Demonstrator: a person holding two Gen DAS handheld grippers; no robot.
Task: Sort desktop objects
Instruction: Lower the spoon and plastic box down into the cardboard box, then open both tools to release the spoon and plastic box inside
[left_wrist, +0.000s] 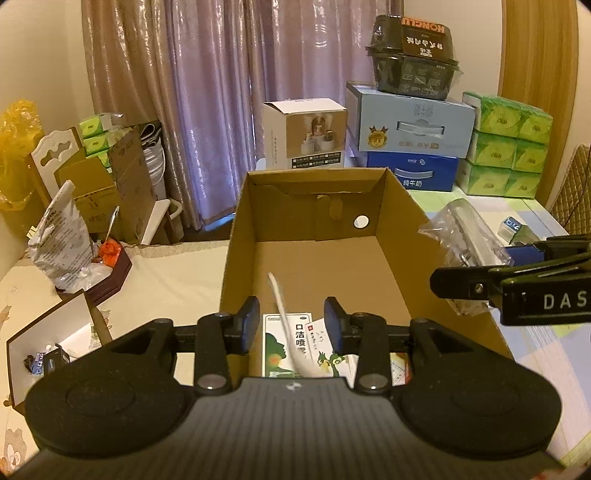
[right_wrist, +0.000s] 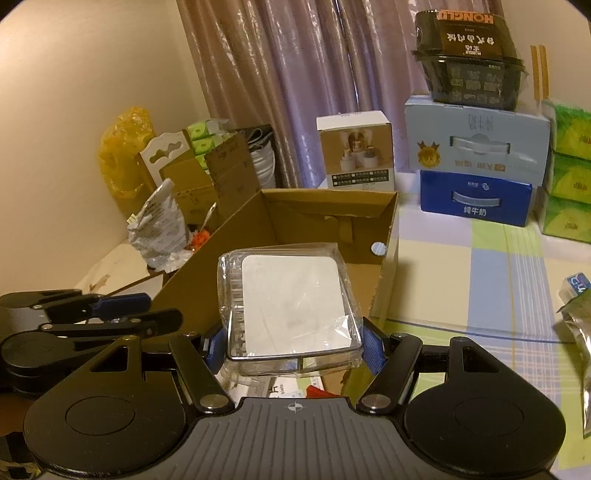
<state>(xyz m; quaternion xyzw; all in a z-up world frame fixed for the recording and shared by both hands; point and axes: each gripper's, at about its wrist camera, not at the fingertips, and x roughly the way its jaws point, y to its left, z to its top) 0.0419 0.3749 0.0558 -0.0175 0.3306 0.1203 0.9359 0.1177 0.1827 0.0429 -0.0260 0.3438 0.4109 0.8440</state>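
An open cardboard box (left_wrist: 236, 221) stands on the table in front of both grippers. My left gripper (left_wrist: 291, 325) hangs open over its near end, with nothing between the blue pads. Below it in the box lie a green-and-white spray carton (left_wrist: 280, 343), a thin white strip (left_wrist: 284, 314) and paper leaflets (left_wrist: 325, 350). My right gripper (right_wrist: 293, 347) is shut on a white square item in clear plastic wrap (right_wrist: 291, 302), held above the box's right wall (right_wrist: 388, 251). In the left wrist view the right gripper (left_wrist: 472, 267) with the wrapped item (left_wrist: 461, 225) sits at the box's right side.
Behind the box are a white product carton (left_wrist: 304, 133), stacked blue milk cartons (left_wrist: 410, 129) topped by a black noodle bowl (left_wrist: 410, 55), and green tissue packs (left_wrist: 506, 144). Left: a crumpled bag (left_wrist: 62, 243) and small boxes. Right: small packets (right_wrist: 576, 317) on the checked cloth.
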